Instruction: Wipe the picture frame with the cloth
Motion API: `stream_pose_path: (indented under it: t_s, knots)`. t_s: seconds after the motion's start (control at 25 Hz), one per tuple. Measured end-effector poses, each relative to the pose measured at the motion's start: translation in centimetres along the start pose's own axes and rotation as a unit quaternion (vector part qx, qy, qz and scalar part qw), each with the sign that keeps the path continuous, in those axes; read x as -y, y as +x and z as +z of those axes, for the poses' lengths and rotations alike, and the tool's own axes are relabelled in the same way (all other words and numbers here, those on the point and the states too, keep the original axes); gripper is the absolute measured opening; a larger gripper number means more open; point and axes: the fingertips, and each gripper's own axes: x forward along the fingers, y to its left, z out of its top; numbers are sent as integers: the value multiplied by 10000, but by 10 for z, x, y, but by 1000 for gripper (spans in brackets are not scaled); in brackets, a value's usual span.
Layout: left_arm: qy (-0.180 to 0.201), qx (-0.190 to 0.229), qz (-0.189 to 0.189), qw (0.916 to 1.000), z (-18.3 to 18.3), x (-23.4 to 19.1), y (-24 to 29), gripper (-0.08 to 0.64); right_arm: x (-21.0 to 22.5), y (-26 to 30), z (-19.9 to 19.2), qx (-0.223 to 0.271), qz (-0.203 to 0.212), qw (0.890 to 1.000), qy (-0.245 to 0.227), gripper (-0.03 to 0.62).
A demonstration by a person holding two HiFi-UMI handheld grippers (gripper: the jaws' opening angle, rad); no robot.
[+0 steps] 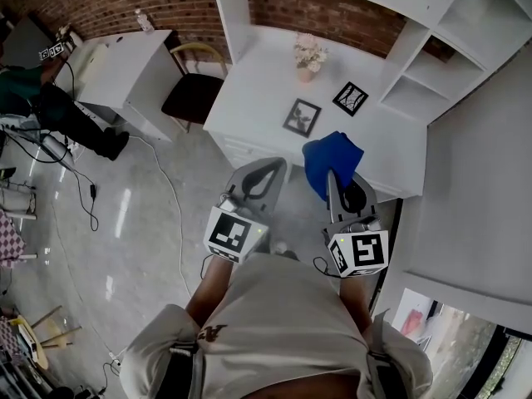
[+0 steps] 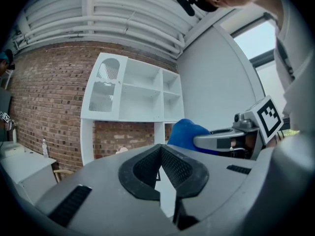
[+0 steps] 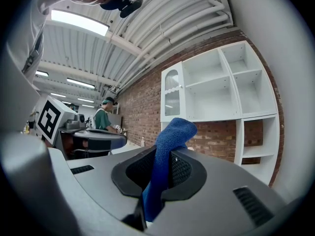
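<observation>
Two black picture frames stand on the white desk [image 1: 249,98], one [image 1: 302,117] nearer the middle and one [image 1: 350,98] further right. My right gripper [image 1: 337,181] is shut on a blue cloth [image 1: 331,160], which bunches up above its jaws over the desk's front edge. In the right gripper view the cloth [image 3: 170,136] sticks up between the closed pads of the right gripper [image 3: 165,154]. My left gripper [image 1: 277,163] hovers beside it, short of the desk's front, shut with nothing held. The left gripper view shows the left gripper [image 2: 160,149] with its pads meeting, and the cloth [image 2: 184,132] to the right.
A small pot of pale flowers [image 1: 308,55] sits at the desk's back. White shelves [image 1: 432,65] rise at the right against a brick wall. A dark chair [image 1: 193,90] and a second white table [image 1: 125,65] stand left. A person in green [image 1: 25,90] is far left, with cables on the floor.
</observation>
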Motion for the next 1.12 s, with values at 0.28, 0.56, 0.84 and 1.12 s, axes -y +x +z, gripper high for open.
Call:
stream_pose_path:
  t_s: [0.28, 0.56, 0.84, 1.12]
  knots:
    - [-18, -48, -93, 9999, -6, -16, 24, 2, 14, 23, -4, -36, -98, 9999, 17, 29]
    - [-68, -99, -314, 9994, -18, -43, 54, 2, 28, 58, -16, -168, -257, 9995, 28, 29]
    - [-191, -211, -564, 9980, -32, -79, 86, 2, 42, 100, -24, -283, -450, 9986, 53, 29]
    - [-208, -267, -861, 9957, -36, -117, 118, 2, 54, 144, -25, -343, -645, 9973, 91, 29]
